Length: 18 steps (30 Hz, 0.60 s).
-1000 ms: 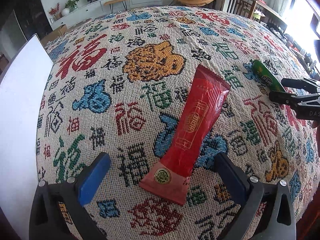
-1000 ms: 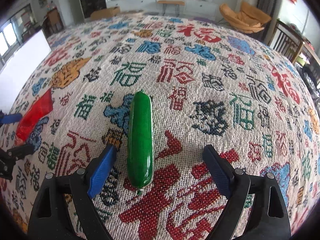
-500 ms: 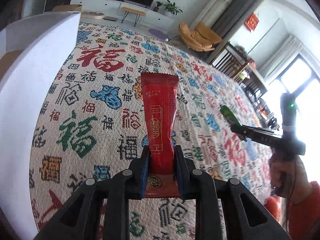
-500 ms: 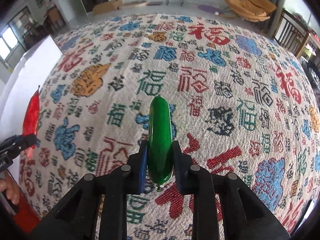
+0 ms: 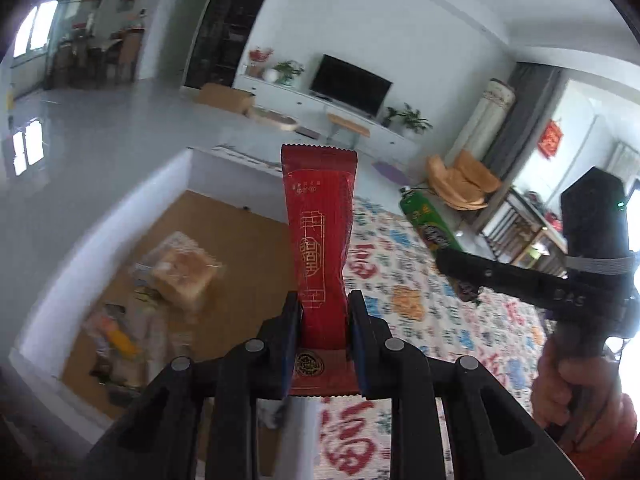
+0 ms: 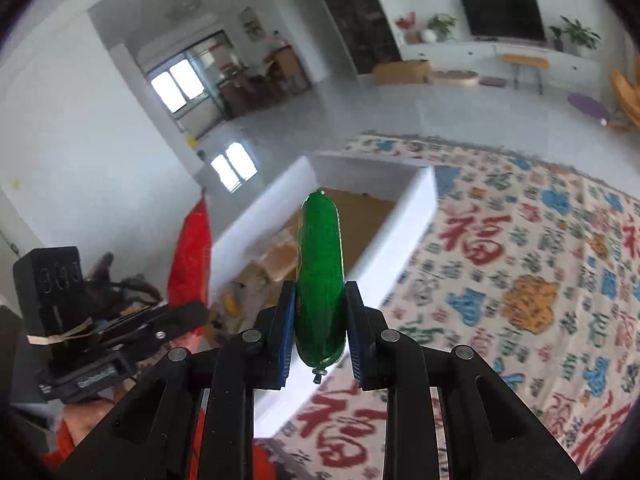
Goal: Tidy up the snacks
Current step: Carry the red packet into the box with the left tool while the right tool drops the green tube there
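Closest to me, my left tongs (image 5: 323,338) are clamped tight on the bottom seal of the long red foil snack packet (image 5: 320,248), which stands up and away from the pads, gripped low so the free length can drop in first, I reckon. On the other side, my right tongs (image 6: 320,330) are pinched around the lower half of the glossy green sausage-shaped snack stick (image 6: 320,280), its crimped tail poking out below the pads. Both snacks hang in the air, clear of the surface covered in the woven cloth with red and blue characters (image 6: 520,280).

Just beyond the tongs sits the white-walled cardboard box (image 6: 404,236), open at the top, right at the edge of the cloth. In the left view I'm already looking down into it: a clear-wrapped square pastry (image 5: 182,270) and a few blurred wrappers lie on its brown floor. That's the collection spot, I judge, so both snacks are aimed there. The red packet is over the box's near wall; the green stick lines up with the opening.

Farther off, the living room: a dark television (image 5: 350,84) on a white cabinet.
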Available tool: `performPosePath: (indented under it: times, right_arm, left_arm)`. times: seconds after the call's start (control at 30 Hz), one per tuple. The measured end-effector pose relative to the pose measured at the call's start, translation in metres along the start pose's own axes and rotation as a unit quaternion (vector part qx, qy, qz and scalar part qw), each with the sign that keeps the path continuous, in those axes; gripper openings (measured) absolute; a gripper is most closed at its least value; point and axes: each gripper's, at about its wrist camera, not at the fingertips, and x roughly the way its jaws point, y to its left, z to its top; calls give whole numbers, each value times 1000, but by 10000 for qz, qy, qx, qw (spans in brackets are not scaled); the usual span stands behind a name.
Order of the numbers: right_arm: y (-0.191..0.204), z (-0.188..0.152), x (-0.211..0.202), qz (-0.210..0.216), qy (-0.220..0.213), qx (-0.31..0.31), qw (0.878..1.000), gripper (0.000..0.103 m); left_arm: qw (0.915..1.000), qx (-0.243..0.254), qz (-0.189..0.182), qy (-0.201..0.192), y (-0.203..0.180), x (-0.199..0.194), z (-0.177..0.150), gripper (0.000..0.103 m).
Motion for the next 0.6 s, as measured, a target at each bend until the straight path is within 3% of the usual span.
performPosePath:
  times: [0.07,0.1,0.13,0.17,0.2,0.27,0.37,0.43,0.53,0.6]
  right_arm:
    - [25,7,25,62,45,-125,9999,25]
    - [34,9,38,49,82,-190,9998,26]
    - [41,10,50,-8,128,-253,9996,27]
    - [47,10,60,-67,166,-313,9994,36]
    - [51,9,67,-116,198,-371,9990,56]
    - [55,6,73,-284,150,-461,9984,65]
    - [58,1,68,-389,78,-632,9972,65]
    - [59,1,62,-510,10,-766,9958,65]
    - [62,2,55,-578,-73,-950,9938,71]
    - [65,0,49,-640,-170,-1056,9922,74]
  left_arm:
    - [9982,32,591,78,25,5,1,25]
    - [9963,36,850,101,34,9,0,35]
    - [9946,22,1034,112,42,11,-3,56]
    - [9927,-3,1199,96,49,13,-6,68]
    - [9911,-9,1331,56,54,14,-8,83]
    - [9898,44,1426,-41,57,14,-15,84]
    - [9869,213,1594,-150,53,11,-26,88]
    - [9819,382,1835,-257,43,7,-29,99]
    - [9726,572,2188,-540,28,-10,-34,102]
    - [9685,392,2380,-626,26,-16,-36,103]
